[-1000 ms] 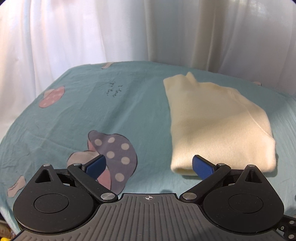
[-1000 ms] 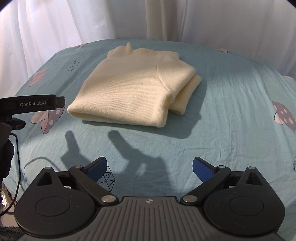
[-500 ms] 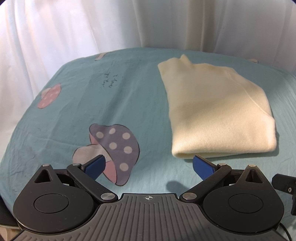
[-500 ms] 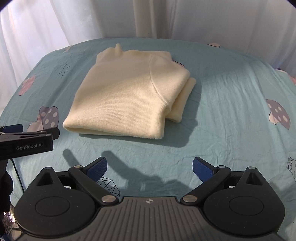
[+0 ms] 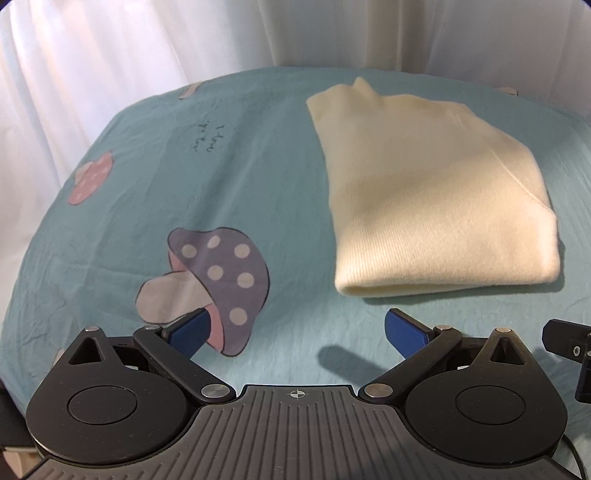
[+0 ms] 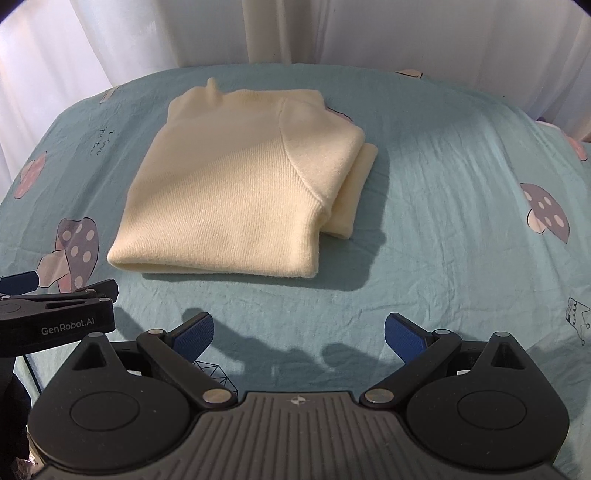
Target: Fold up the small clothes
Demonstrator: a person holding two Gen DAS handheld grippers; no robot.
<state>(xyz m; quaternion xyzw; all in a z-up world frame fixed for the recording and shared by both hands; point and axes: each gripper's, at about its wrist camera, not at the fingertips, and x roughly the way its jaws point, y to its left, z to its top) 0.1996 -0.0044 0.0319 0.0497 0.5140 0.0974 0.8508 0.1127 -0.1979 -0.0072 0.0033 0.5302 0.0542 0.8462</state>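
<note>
A teal mushroom-print bedsheet [image 6: 443,221] fills both views under white curtains [image 6: 147,37]. On it, upper centre of the right wrist frame, lies the cream sweater [image 6: 236,195], folded into a thick, ribbed rectangle with one layer poking out at its right edge. The folding looks essentially done. The left gripper [image 5: 295,330] and right gripper [image 6: 299,330] hang clear below it, fingers apart and empty.

1. a teal bedsheet [image 5: 258,155] covers the surface, lightly wrinkled.
2. printed mushrooms [image 5: 218,280] and small handwriting-style script [image 5: 207,137] decorate it.
3. white curtains [image 6: 122,33] hang behind in soft folds.
4. light falls from the far side, casting shadows toward the near edge.
</note>
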